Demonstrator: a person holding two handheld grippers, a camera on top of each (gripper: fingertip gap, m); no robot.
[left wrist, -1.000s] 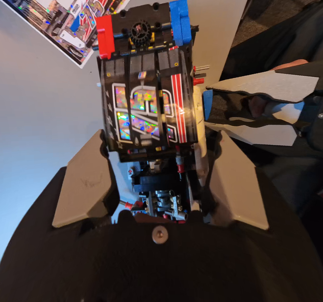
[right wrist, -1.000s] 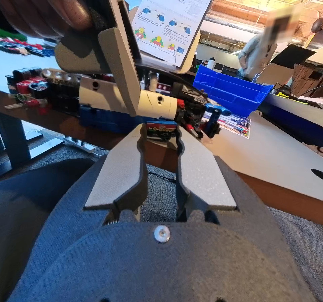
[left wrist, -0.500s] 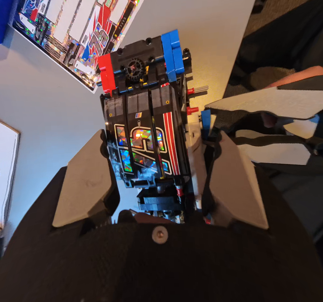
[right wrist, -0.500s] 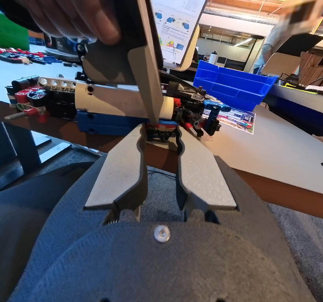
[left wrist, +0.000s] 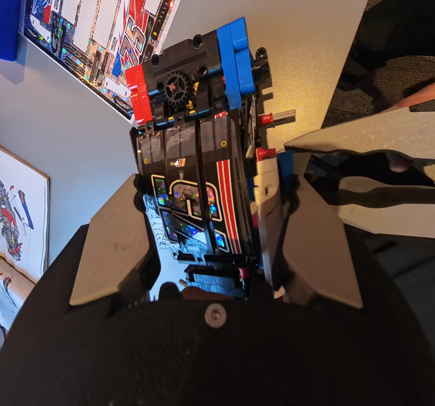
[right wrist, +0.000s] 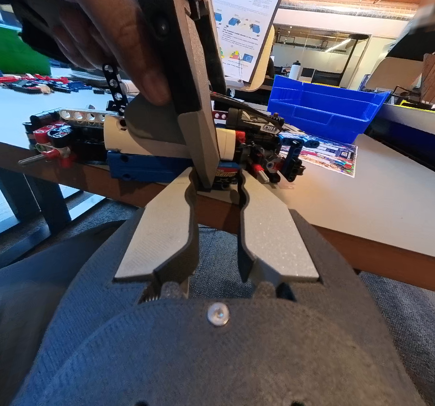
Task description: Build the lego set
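1. Currently, the left gripper (left wrist: 215, 208) is clamping the lego car (left wrist: 200, 178) across its width, its two grey fingers pressing on the black roof side and the white side panel.
2. The lego car is lying at the edge of the counter (left wrist: 294, 30), its black gear (left wrist: 178, 88), red block and blue block pointing away from the left wrist camera.
3. The right gripper (right wrist: 215, 181) is reaching in from the counter's edge, its jaws standing partly apart around a small stickered blue piece (right wrist: 227, 171) low on the car's side; whether they are actually pinching it cannot be told.
4. A holographic sticker sheet (left wrist: 94, 30) is lying on the counter beyond the car, with a blue bin (right wrist: 329, 110) farther back.
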